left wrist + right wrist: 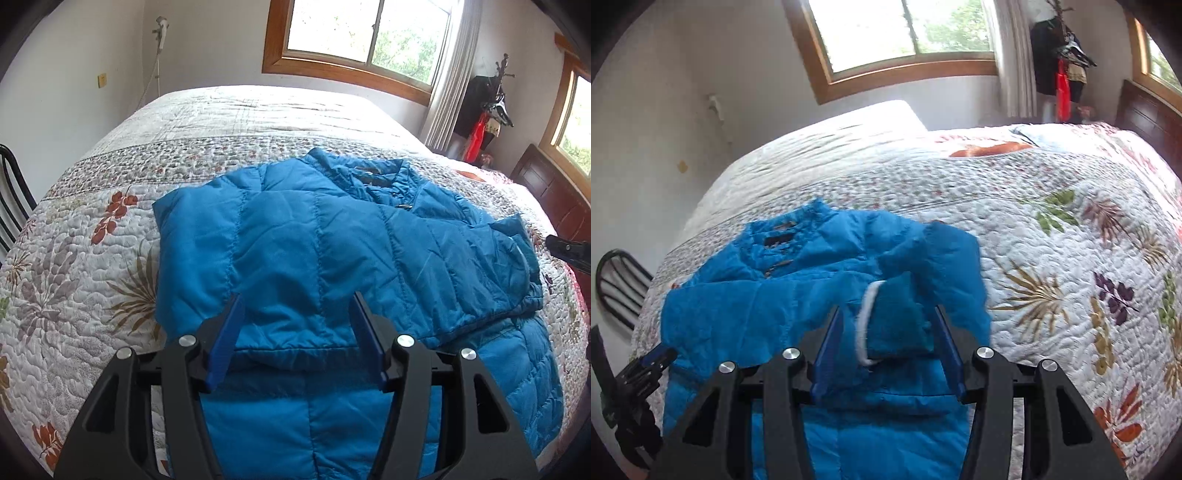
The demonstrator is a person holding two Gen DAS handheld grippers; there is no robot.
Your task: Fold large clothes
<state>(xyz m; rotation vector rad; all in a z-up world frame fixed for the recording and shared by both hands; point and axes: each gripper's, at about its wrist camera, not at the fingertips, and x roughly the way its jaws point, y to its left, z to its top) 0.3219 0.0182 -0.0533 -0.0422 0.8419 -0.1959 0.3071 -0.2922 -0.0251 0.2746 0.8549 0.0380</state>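
A blue jacket (314, 240) is spread on the quilt (92, 258). The left gripper (297, 302) is held spread above its lower fold, gripping nothing.

Both cameras look forward and down, from close above the near edge of the blue jacket (332, 236) on the bed (92, 258), toward the window (365, 33). The left view sits over the jacket's left part, the right over its right. Both share jacket (798, 291), bed (1052, 229), window (905, 29).
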